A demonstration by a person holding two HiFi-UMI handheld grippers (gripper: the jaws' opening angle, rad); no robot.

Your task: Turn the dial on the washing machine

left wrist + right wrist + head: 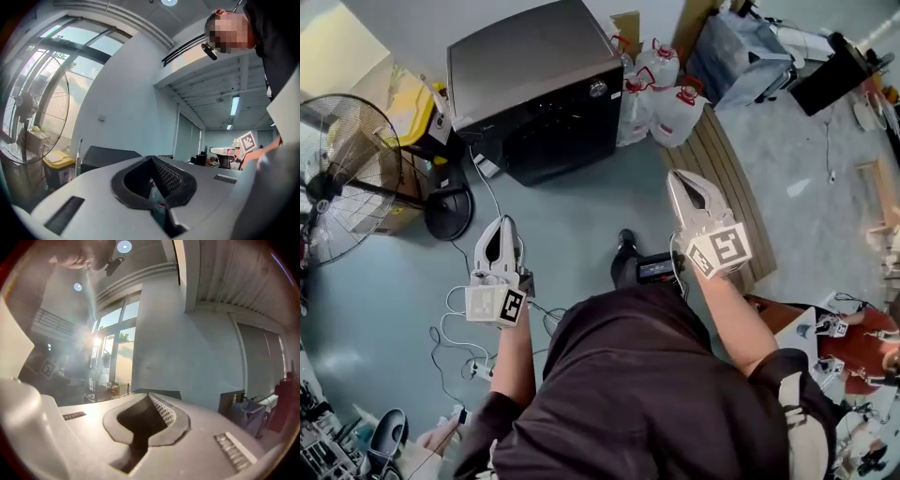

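Standing on smooth grey-blue floor (572, 225), the boxy dark washing machine (534, 84) with its round dial (598, 89) sits ahead of the left tongs (502, 221) and right tongs (676, 175). Both are pinched together, empty.

The right gripper (151, 397) points across a room, its grey jaws closed tip to tip, nothing between them. Beyond stand the dark washing machine (169, 393), a white wall (187, 348) and glaring windows (115, 352).

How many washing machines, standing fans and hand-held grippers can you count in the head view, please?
Washing machine: 1
Standing fan: 1
Hand-held grippers: 2 (left hand-held gripper, right hand-held gripper)
Total: 4
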